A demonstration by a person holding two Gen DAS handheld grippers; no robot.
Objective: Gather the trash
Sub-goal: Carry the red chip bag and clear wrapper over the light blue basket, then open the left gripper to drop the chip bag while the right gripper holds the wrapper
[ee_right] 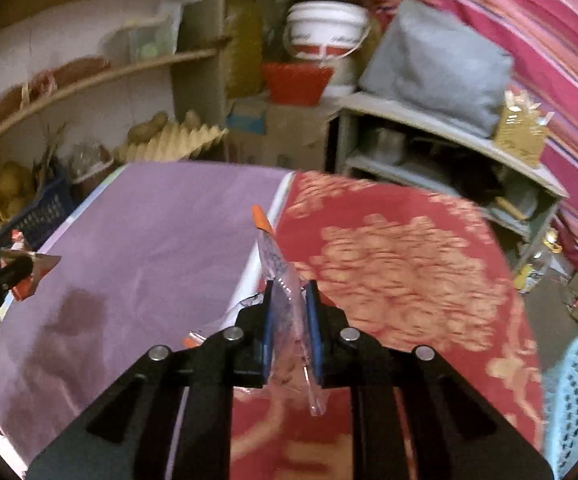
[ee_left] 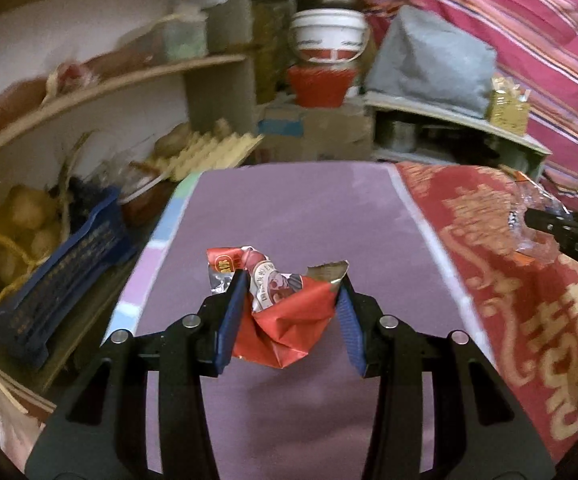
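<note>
Left wrist: jaws grip red wrapper (ee_left: 289, 312); right grip clear bag (ee_right: 289, 312); blurred shelves beyond.

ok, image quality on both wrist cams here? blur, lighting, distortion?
Left wrist: strong fisheye bend with dark corners; shelves smeared by motion blur, while the left hand-held gripper and its red wrapper stay sharp. Right wrist: same warm, dim light; the red patterned cloth is streaked, and the clear plastic bag in the right hand-held gripper is hard to outline.
</note>
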